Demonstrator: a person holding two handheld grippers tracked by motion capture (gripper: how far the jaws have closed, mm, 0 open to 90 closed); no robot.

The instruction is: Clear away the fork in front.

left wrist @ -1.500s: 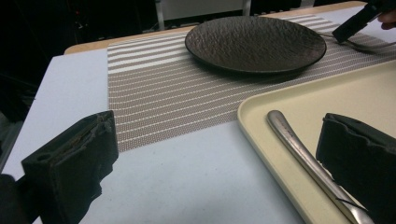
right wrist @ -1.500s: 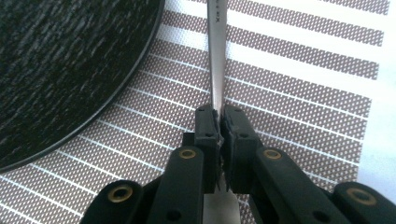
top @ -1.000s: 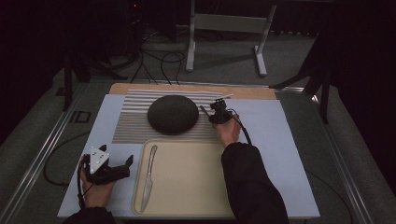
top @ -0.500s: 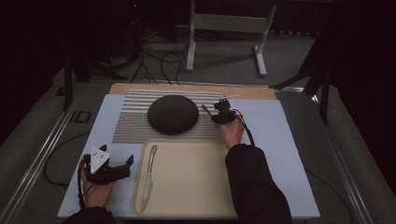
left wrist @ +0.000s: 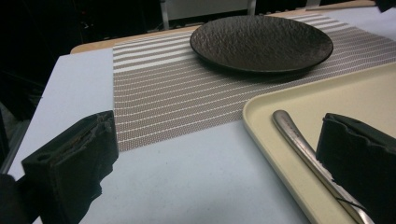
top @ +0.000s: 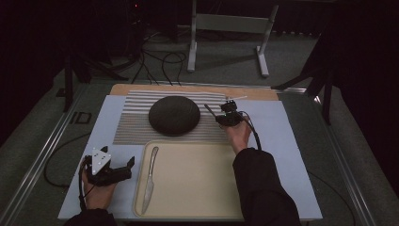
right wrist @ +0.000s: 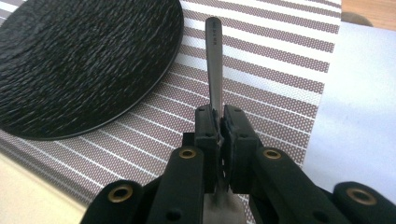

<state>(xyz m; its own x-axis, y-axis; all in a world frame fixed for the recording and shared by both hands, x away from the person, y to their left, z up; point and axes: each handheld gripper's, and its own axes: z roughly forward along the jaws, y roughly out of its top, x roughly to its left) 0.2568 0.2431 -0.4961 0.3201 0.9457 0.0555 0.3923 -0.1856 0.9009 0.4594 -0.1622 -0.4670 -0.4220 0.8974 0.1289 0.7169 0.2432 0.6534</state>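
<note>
**Right gripper pinching a piece of cutlery beside the plate; left gripper wide open by the tray**

From the high view we see the whole layout: blue table cover (top: 291, 155), striped placemat (top: 134, 125), dark plate (top: 174, 115) on the mat, beige tray (top: 197, 181) in front of it. The right gripper (top: 225, 115) sits just right of the plate, with a thin metal handle (top: 209, 110) sticking out toward the plate. At that distance we can't tell how the jaws stand.

The right gripper view settles it: jaws pressed narrow on a metal utensil handle (right wrist: 214, 60), which runs straight out over the placemat (right wrist: 280, 70), close to the rim of the plate (right wrist: 84, 60). There is small stamped lettering near the handle's tip, too small for us to read. The working end is hidden behind the jaws, so we can't say whether it's a fork or a spoon. Whether the handle touches the mat isn't clear either.

The left gripper (top: 115, 172) rests at the tray's left edge. In its own view the jaws stand wide apart with nothing between the pads.

Tray contents: one knife (top: 149, 181), lying lengthwise along the left side. In the left gripper view we see its handle (left wrist: 299, 140) inside the tray rim (left wrist: 261, 126); its lower part is cut off behind the jaw on the right.

The plate (left wrist: 261, 44) looks bare in all three views, though it's partly cropped in the right gripper view.
</note>
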